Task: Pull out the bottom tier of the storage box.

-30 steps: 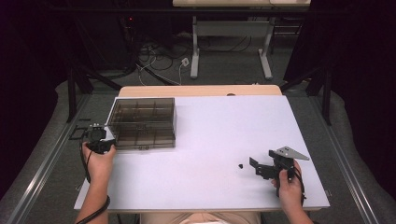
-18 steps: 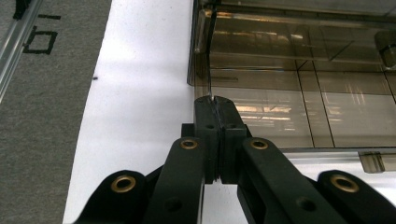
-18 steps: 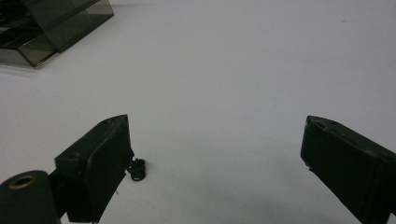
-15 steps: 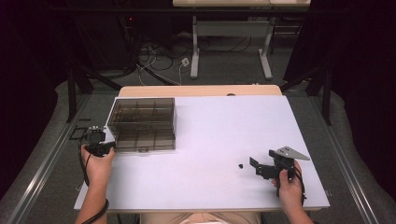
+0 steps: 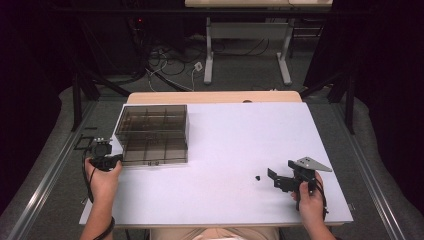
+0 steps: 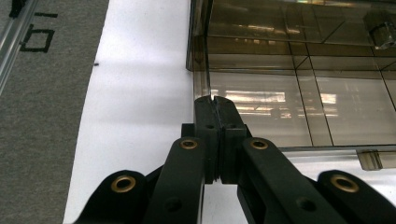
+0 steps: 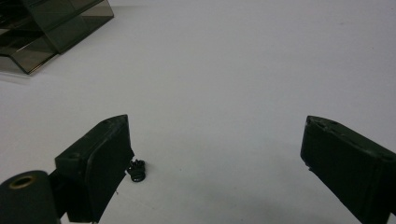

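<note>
The left hand-held gripper (image 6: 215,100) had its jaws pressed fully together, with nothing visible between them, and its tips stood at the near left corner of the compartment box (image 5: 152,134); whether they touched the wall, I cannot tell. The right hand-held gripper (image 7: 215,163) was wide open and empty. It was low over the tabletop (image 5: 235,150), and a small black part (image 7: 136,170) lay just beside its left jaw, not yet between the two jaws.

As I judge it, the work was at an early stage. The small part was not picked up, and it lay well apart from the box, on the right half of the tabletop in the high view (image 5: 258,177). What was left seemed to be to close on the part, carry it across, and put it into one compartment.

The box was of smoky transparent plastic, divided by thin walls into several cells, and it looked open. One small clear object (image 6: 384,31) was in a far cell. The black part was very small and irregular, perhaps a screw or clip; its exact shape was too small to tell.
</note>
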Action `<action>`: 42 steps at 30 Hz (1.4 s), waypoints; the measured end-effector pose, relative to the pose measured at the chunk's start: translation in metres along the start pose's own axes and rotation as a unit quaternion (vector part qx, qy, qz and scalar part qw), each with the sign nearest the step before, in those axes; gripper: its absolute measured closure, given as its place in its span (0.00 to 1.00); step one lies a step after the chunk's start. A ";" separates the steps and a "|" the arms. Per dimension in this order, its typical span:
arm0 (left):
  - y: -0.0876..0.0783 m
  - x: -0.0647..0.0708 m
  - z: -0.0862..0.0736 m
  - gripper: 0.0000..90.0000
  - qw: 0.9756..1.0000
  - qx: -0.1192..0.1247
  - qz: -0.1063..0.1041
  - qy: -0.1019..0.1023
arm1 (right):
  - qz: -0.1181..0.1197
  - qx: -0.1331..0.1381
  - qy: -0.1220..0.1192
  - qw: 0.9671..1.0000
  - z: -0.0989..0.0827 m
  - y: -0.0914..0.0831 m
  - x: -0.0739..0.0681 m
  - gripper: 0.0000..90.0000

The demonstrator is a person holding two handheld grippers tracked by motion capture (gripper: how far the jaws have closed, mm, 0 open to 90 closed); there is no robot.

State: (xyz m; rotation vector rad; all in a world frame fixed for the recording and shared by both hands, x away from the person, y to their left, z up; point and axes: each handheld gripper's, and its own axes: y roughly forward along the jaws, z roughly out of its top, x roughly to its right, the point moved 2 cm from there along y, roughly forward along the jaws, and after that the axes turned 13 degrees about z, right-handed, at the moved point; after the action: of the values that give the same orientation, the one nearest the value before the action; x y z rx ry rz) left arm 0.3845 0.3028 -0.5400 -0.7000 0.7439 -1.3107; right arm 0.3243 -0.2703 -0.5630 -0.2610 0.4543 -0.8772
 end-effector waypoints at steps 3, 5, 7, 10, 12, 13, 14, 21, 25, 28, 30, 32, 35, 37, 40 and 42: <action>-0.001 -0.001 -0.001 0.99 1.000 -0.003 -0.001 0.004 | 0.001 -0.001 -0.001 1.000 0.000 0.000 0.000 0.09; -0.001 -0.001 -0.002 1.00 1.000 0.001 -0.002 0.000 | -0.002 0.002 -0.002 1.000 0.000 0.000 0.001 0.09; -0.001 -0.001 -0.002 0.99 1.000 0.000 -0.004 0.000 | -0.002 0.001 -0.002 1.000 0.000 0.000 0.001 0.09; -0.002 -0.002 -0.003 0.99 1.000 -0.002 -0.004 0.002 | 0.003 0.001 0.000 1.000 0.000 0.000 0.000 0.09; -0.002 -0.002 -0.003 0.99 1.000 -0.002 -0.005 0.002 | 0.003 0.001 0.000 1.000 0.000 0.000 0.000 0.09; -0.002 -0.002 -0.004 1.00 1.000 -0.001 -0.005 0.002 | 0.000 -0.001 -0.002 1.000 0.000 0.000 0.000 0.09; -0.002 -0.002 -0.004 0.99 1.000 0.000 -0.006 0.002 | 0.001 -0.001 -0.002 1.000 0.000 -0.001 0.000 0.09; -0.004 -0.003 -0.006 0.99 1.000 -0.002 -0.007 0.005 | 0.001 0.000 -0.002 1.000 0.000 0.000 0.000 0.09; -0.004 -0.003 -0.007 0.99 1.000 -0.001 -0.008 0.002 | -0.001 0.001 -0.003 1.000 0.000 0.000 0.001 0.09; -0.005 -0.004 -0.008 0.99 1.000 -0.003 -0.009 0.007 | 0.001 0.000 -0.002 1.000 0.000 -0.001 0.000 0.09; -0.005 -0.004 -0.008 1.00 1.000 -0.003 -0.009 0.005 | 0.003 0.001 0.001 1.000 0.000 0.000 0.000 0.09; -0.006 -0.004 -0.009 0.99 1.000 -0.004 -0.010 0.007 | 0.001 -0.001 0.000 1.000 0.000 0.000 0.000 0.09; -0.006 -0.005 -0.010 0.99 1.000 -0.001 -0.009 0.007 | 0.001 -0.001 0.002 1.000 0.000 0.000 0.000 0.09; -0.007 -0.006 -0.010 0.99 1.000 -0.003 -0.011 0.008 | 0.001 -0.001 0.003 1.000 0.000 0.000 0.000 0.09; -0.007 -0.006 -0.011 1.00 1.000 -0.004 -0.013 0.007 | 0.000 0.000 -0.001 1.000 0.000 0.000 0.000 0.09; -0.007 -0.007 -0.012 1.00 1.000 -0.003 -0.013 0.012 | 0.001 -0.001 0.001 1.000 0.000 0.000 0.000 0.09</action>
State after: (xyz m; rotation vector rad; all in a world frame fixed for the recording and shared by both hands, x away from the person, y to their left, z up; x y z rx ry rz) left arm 0.3702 0.3081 -0.5403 -0.7020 0.7608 -1.3425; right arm 0.3244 -0.2701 -0.5630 -0.2609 0.4563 -0.8756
